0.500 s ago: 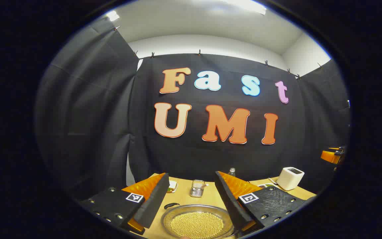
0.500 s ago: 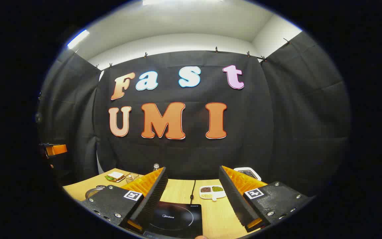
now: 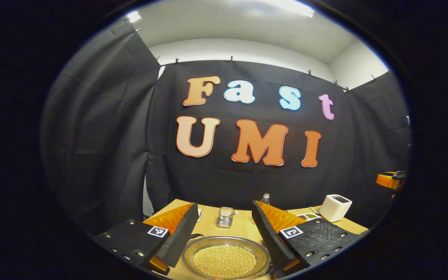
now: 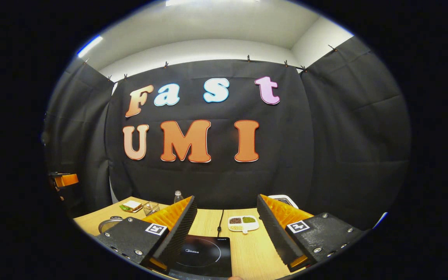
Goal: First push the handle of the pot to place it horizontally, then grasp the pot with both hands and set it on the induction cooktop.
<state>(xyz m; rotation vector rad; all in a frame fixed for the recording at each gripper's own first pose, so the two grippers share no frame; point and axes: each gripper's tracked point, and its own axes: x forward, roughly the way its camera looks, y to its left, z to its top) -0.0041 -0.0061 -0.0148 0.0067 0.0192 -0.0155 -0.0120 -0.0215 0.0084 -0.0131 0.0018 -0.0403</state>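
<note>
Left gripper (image 3: pixel 224 237) is spread wide, holding nothing, above the tabletop (image 3: pixel 243 225). The pot (image 3: pixel 226 260), a shallow metal pan full of small yellow beans, sits on the tabletop directly below and between its fingers; pot rim runs close to both finger edges, contact not clear. A dark handle (image 3: pixel 196 235) shows at the pot's far-left rim, just beside the left finger. Ahead of the gripper: small glass jar (image 3: pixel 224 217), bottle (image 3: pixel 265 198) behind it, white box-like appliance (image 3: pixel 335 207) off to the right.

Right gripper (image 4: pixel 227 233) also wide apart, empty. Induction cooktop (image 4: pixel 204 254) lies flat on the tabletop below and between its fingers, cord running away toward the wall. Ahead: white divided dish (image 4: pixel 242 223) with sorted grains. Far left of it: sandwich on a plate (image 4: pixel 131 206), wire basket (image 4: pixel 151 207), pot edge at (image 4: pixel 109 223).
</note>
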